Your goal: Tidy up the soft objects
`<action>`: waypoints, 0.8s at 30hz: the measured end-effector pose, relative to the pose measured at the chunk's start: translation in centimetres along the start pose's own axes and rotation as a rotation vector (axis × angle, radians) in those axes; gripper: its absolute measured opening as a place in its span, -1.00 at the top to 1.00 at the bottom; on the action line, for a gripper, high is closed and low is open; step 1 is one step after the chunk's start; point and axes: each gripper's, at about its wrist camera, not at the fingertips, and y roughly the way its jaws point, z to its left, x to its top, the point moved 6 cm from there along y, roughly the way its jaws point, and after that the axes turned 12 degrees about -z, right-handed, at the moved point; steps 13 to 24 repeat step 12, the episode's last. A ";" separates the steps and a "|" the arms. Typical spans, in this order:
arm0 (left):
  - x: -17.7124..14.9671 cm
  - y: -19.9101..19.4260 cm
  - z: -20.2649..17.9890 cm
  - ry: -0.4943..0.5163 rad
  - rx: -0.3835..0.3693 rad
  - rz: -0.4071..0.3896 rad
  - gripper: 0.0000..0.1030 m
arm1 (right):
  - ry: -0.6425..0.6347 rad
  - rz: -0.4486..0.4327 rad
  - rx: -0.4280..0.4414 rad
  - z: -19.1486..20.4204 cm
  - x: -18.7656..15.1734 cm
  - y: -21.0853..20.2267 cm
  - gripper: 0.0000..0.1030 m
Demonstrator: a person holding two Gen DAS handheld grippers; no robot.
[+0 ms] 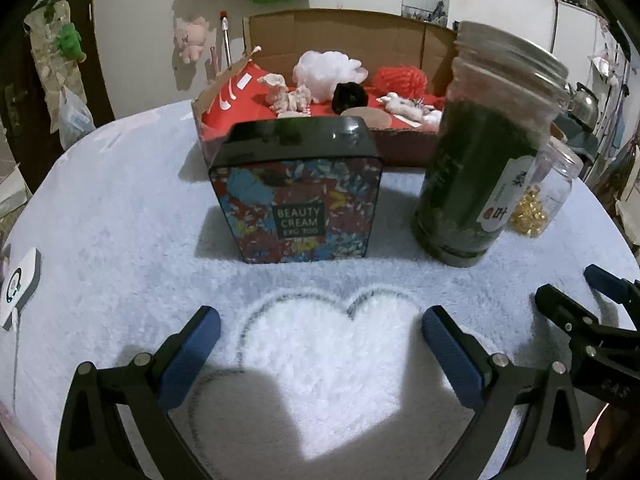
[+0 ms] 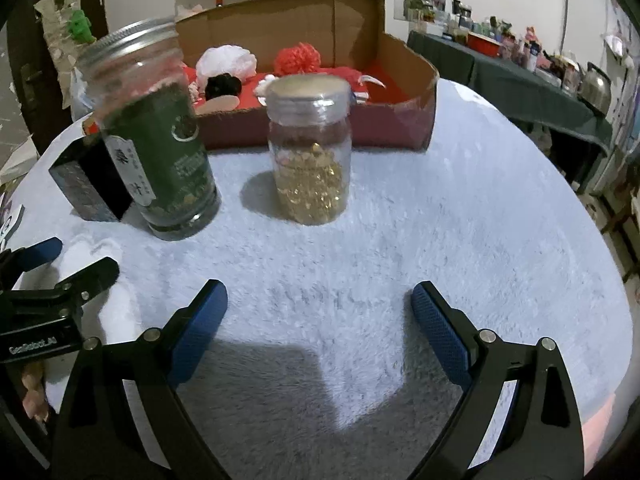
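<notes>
Both grippers, left gripper (image 1: 320, 334) and right gripper (image 2: 320, 308), sit at frame bottom, tilted downward, jaws wide open and empty; bare blanket (image 2: 460, 220) lies ahead.

A: The table cover (image 1: 120, 208) looks like fluffy, matt plush. The floral box (image 1: 298, 204) has a glossy, smooth black lid.

B: The far box (image 2: 360, 28) is plain matt cardboard. The green jar (image 2: 160, 152) has a ribbed metal lid; the right jar (image 2: 310, 152) is clear and shiny, glass or plastic I cannot tell.

A: The gripper pads (image 2: 202, 332) are blue and finely textured.
</notes>
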 end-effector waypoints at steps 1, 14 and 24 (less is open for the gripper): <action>0.0 0.0 0.0 0.000 0.001 0.001 -1.00 | 0.001 -0.004 -0.006 -0.1 -0.1 0.0 -0.84; -0.3 -0.1 0.0 -0.003 0.001 -0.003 -1.00 | -0.005 -0.019 -0.018 -0.1 -0.5 -0.2 -0.85; -0.3 -0.1 0.0 -0.003 0.001 -0.003 -1.00 | -0.005 -0.019 -0.018 -0.1 -0.5 -0.2 -0.85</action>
